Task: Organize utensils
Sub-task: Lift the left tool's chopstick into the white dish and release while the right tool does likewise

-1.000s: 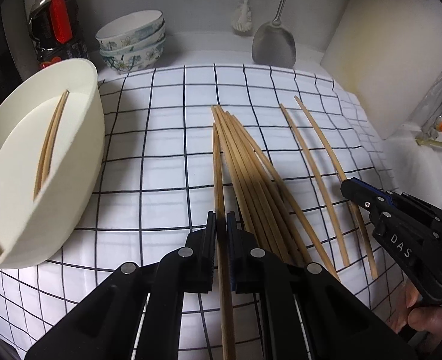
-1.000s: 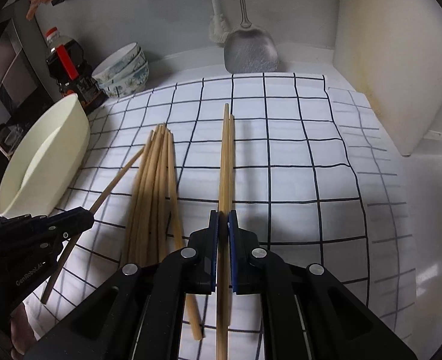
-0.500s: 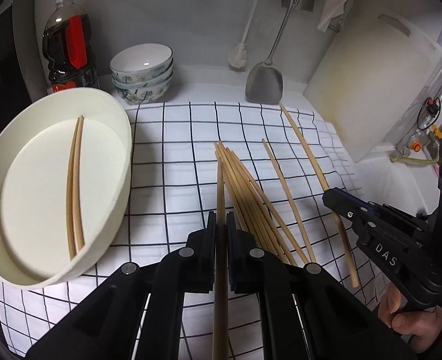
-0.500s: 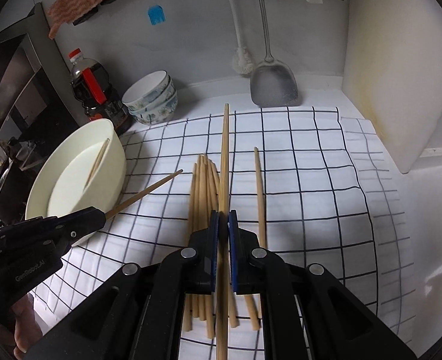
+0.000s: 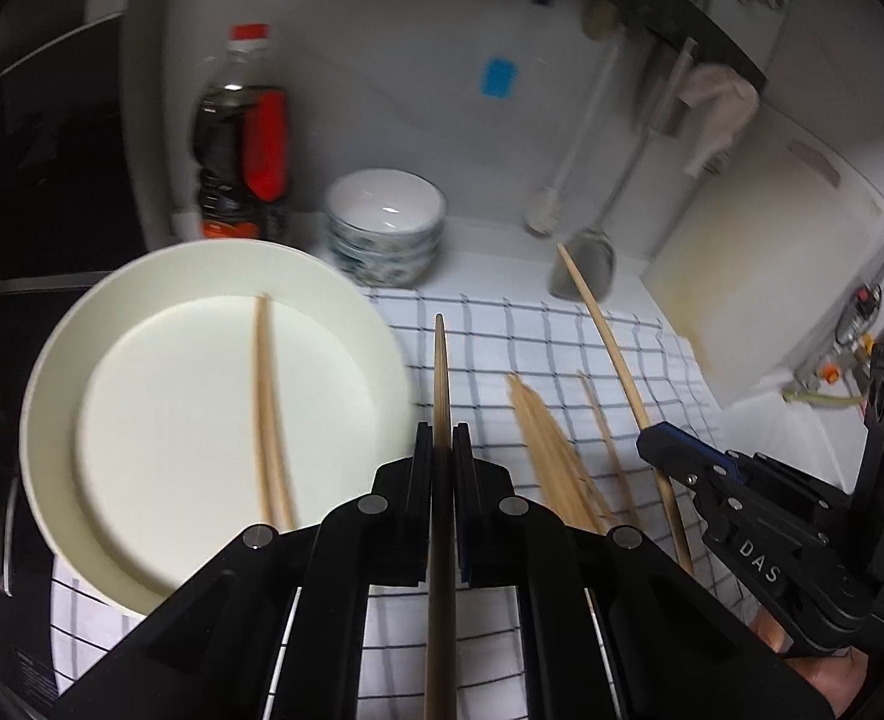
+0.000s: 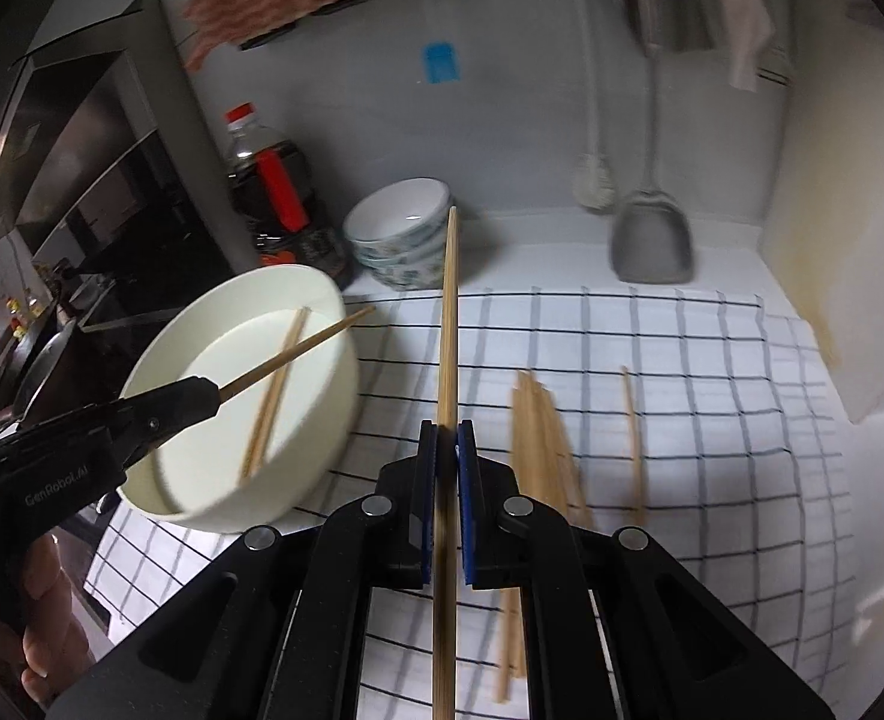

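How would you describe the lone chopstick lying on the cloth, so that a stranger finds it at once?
Start at the checked cloth and find the loose bundle of chopsticks near its middle. To the right of the bundle, toward the cutting board, one single chopstick lies apart, touching no other.

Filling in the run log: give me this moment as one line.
left claw: shut on chopstick | right claw: shut on chopstick | white bowl: holds pair | bundle: on cloth
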`<state>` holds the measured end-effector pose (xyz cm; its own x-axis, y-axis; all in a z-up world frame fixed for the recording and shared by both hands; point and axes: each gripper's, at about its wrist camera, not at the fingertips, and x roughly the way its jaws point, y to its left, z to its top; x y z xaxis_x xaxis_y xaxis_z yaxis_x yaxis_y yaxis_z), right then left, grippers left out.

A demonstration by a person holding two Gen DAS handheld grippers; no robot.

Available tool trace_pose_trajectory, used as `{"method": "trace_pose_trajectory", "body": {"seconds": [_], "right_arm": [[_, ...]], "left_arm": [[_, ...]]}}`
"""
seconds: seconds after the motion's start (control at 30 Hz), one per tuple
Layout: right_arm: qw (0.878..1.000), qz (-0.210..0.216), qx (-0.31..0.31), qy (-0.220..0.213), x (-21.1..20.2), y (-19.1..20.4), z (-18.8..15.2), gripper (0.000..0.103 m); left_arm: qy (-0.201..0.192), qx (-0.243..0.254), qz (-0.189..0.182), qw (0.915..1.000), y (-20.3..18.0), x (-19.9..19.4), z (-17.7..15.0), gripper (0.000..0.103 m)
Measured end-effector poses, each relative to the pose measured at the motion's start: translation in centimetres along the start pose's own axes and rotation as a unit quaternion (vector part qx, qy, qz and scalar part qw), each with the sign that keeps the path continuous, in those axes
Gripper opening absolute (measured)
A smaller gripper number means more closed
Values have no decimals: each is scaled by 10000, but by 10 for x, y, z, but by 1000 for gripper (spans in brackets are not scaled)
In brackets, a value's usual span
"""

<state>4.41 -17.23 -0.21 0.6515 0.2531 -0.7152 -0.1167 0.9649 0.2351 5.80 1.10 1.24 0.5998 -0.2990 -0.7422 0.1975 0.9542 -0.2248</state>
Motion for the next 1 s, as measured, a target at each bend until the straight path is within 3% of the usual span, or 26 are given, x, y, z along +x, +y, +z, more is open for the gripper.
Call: {"method": "trace_pose_trajectory", "body": {"seconds": [0.33, 0.5, 0.73, 1.0], "right_arm": [[9954, 690, -512, 425, 68, 101, 29, 7], [9919, 752, -592, 833, 109, 136, 41, 7], [9870, 566, -579, 1387, 157, 156, 47, 7], [9850, 419, -407, 1622, 181, 156, 48, 7]], "left_arm": [[-177, -535, 763, 9955, 102, -11, 16, 7], [-116, -629, 882, 9940, 133, 0, 18, 7], [90, -664, 953, 9932, 158, 26, 20, 7], [481, -694, 799, 9932, 170, 50, 21, 8]]}}
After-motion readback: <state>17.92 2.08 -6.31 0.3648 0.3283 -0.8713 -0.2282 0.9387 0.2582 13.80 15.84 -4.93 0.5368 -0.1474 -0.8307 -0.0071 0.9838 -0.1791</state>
